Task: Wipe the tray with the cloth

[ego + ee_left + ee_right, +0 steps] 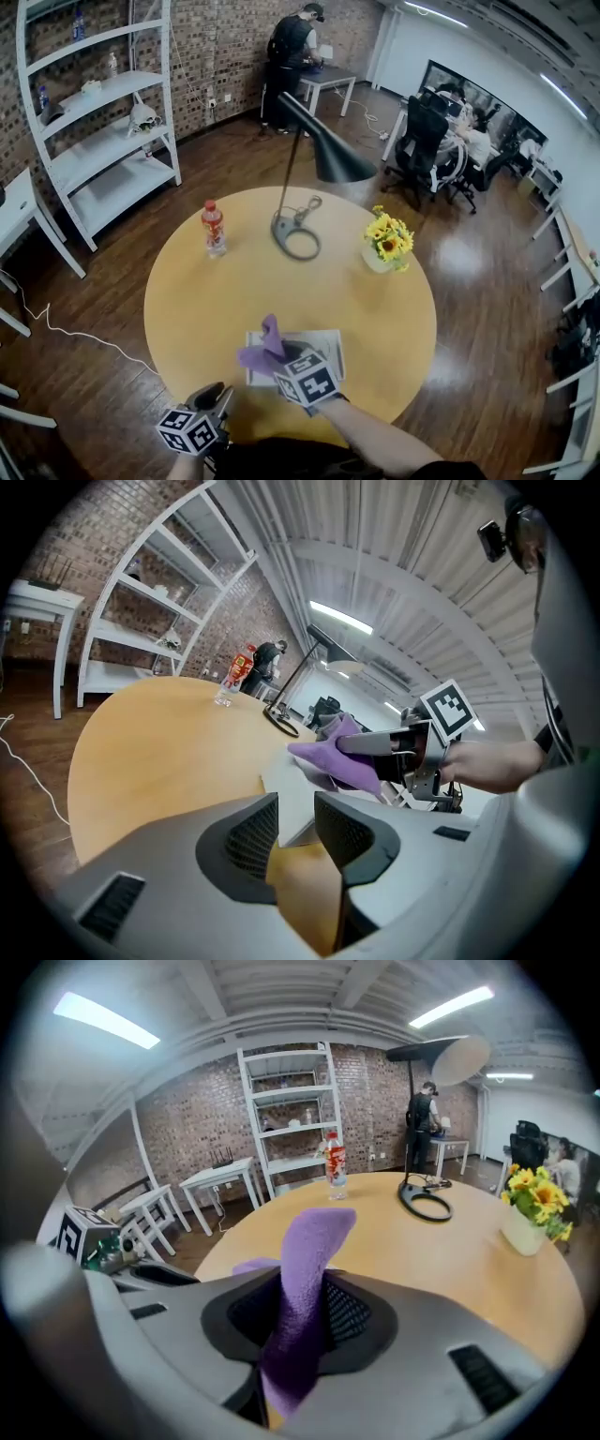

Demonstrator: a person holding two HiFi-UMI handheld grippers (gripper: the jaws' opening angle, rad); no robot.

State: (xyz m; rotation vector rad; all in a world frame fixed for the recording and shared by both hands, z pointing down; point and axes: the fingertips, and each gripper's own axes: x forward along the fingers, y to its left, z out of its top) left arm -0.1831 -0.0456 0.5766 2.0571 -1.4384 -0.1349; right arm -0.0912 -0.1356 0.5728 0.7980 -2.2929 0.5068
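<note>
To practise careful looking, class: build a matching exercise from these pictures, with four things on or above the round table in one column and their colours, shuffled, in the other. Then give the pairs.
Things:
1. cloth
2. bottle
3. sunflowers
4. desk lamp

Colours:
A. black
B. yellow
C. purple
D. clear, with a red label

Pairs: 1-C; 2-D; 3-B; 4-A
</note>
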